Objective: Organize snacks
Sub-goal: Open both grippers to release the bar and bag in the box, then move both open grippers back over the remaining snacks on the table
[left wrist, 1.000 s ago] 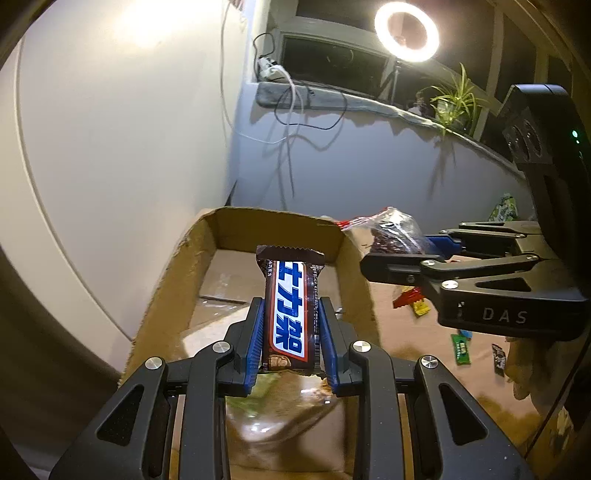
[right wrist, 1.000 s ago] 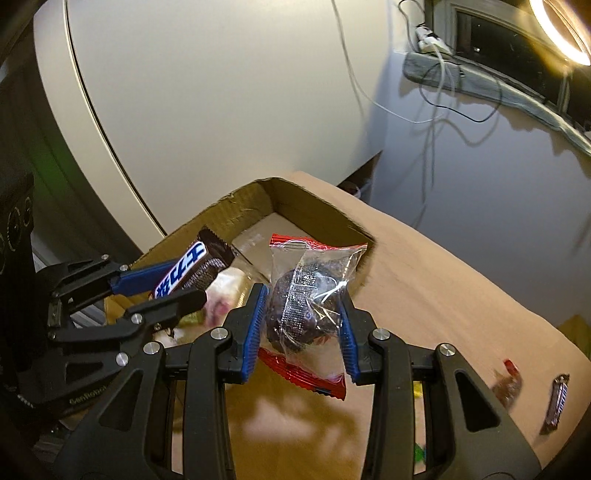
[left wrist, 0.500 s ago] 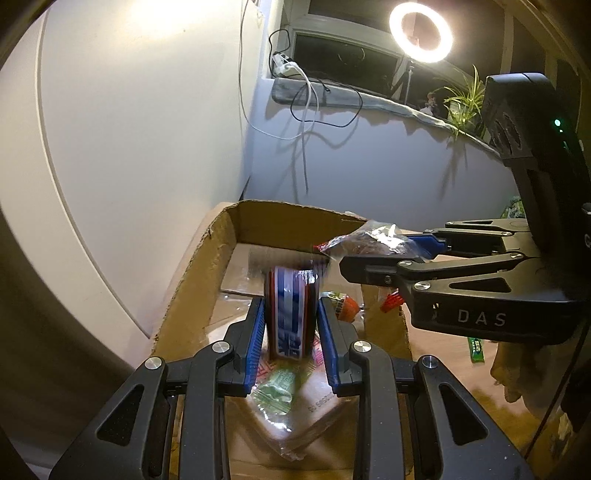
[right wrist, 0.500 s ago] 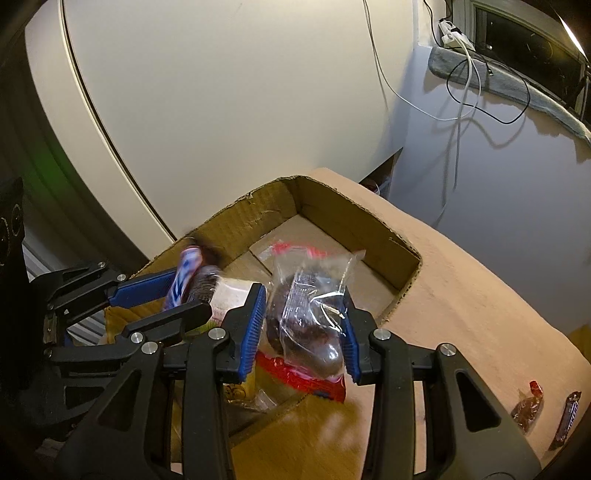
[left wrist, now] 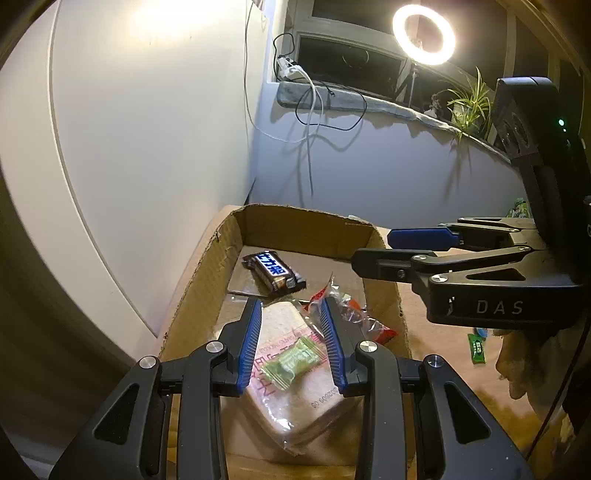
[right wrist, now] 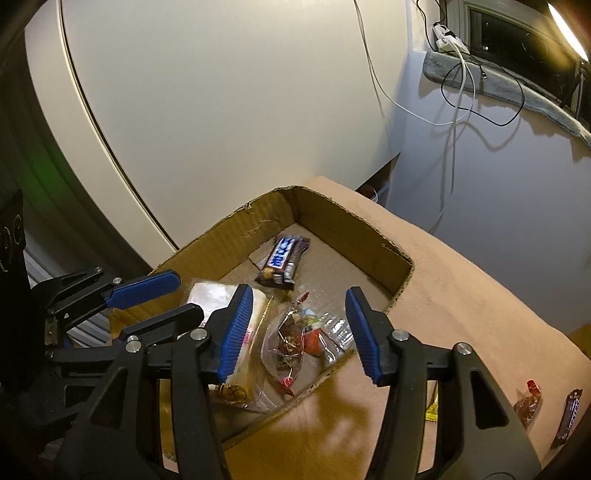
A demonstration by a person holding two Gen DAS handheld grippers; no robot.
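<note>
— Pale walls meet in a corner behind my table (right wrist: 461, 280), and a ring light (left wrist: 423, 35) glows over the window ledge. What do you have on the snacks?

— My cardboard box (right wrist: 373, 236) sits at the table's far corner, against the wall. A chocolate bar (left wrist: 274, 270) with a blue label lies flat on the box floor near its far end. Closer to me lies a wrapped sandwich (left wrist: 291, 373) with a small green candy (left wrist: 291, 363) resting on top, and a clear bag with red trim (right wrist: 295, 339) lies beside it at the box's right wall.

— And my grippers?

— My left gripper (left wrist: 291, 341) hangs above the sandwich, jaws opening, nothing between them. My right gripper (right wrist: 299, 330) is over the clear bag, jaws opening too, pads off the bag.

— Anything outside the box?

— A red-wrapped candy (right wrist: 528, 404) and a dark bar (right wrist: 567, 415) lie near the table's right edge.
</note>
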